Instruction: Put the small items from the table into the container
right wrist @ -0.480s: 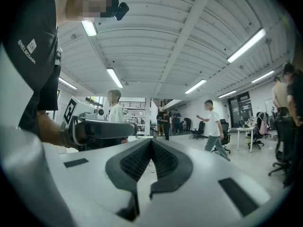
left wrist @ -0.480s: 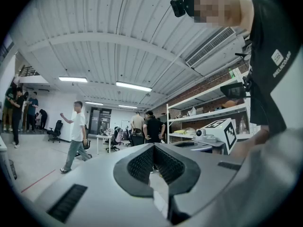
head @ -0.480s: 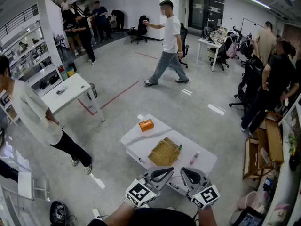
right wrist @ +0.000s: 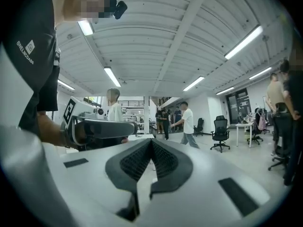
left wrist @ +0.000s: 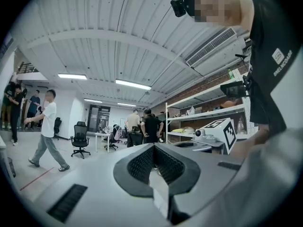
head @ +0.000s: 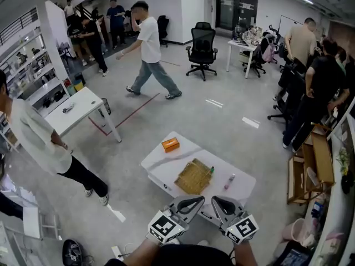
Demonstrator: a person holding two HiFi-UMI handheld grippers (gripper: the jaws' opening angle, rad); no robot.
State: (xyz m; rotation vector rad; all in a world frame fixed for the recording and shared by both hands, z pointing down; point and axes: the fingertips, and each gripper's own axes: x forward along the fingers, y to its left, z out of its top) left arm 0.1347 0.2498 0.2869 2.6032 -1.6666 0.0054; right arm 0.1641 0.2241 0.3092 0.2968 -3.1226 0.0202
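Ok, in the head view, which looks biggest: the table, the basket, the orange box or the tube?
Largest to smallest:
1. table
2. basket
3. orange box
4. tube
The box lies farther off than the tube, yet still looks bigger.

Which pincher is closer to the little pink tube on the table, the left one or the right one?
Right. The right gripper hovers just below the pink tube in the head view, not touching it. The left gripper is farther left, below the woven basket.
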